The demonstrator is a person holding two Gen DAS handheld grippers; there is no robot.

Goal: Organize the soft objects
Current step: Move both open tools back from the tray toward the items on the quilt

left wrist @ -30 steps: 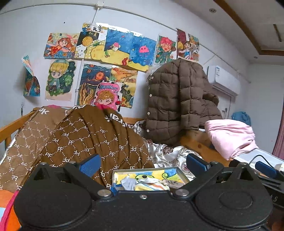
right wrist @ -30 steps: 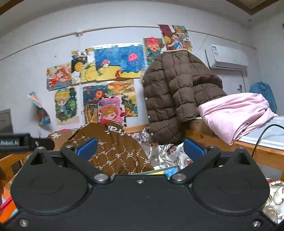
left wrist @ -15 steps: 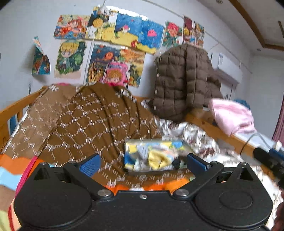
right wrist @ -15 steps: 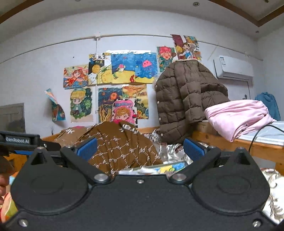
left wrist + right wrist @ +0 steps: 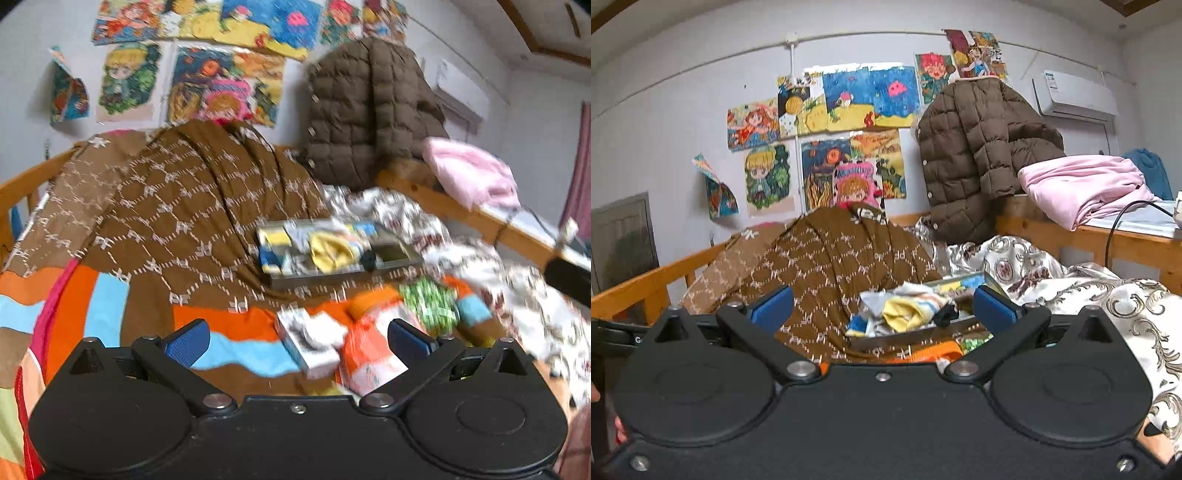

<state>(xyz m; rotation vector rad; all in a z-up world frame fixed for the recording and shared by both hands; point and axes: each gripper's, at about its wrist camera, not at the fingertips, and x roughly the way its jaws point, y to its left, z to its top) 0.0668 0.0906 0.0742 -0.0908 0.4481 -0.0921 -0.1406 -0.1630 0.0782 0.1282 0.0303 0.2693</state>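
Observation:
A shallow grey tray [image 5: 317, 278] [image 5: 916, 334] lies on the bed with a yellow cloth [image 5: 328, 251] [image 5: 903, 314] and other small soft pieces in it. In the blurred left wrist view, loose items lie in front of the tray: a white and grey folded piece [image 5: 312, 339], an orange and white one [image 5: 369, 358] and a green patterned one [image 5: 428, 302]. My left gripper [image 5: 299, 341] hangs open just above these loose items. My right gripper [image 5: 882, 306] is open too, its blue pads either side of the tray, holding nothing.
A brown patterned quilt [image 5: 192, 206] [image 5: 842, 266] is heaped behind the tray over a striped orange and blue blanket [image 5: 110, 306]. A silver floral cover [image 5: 1108, 306] lies right. A brown puffer jacket [image 5: 979, 158] and pink bedding [image 5: 1082, 188] sit on the wooden bed rail [image 5: 1108, 240].
My left gripper has tipped downward and pulled back, so the tray now sits farther off and the loose items have come into view. The right gripper has tilted slightly down, showing the tray's contents.

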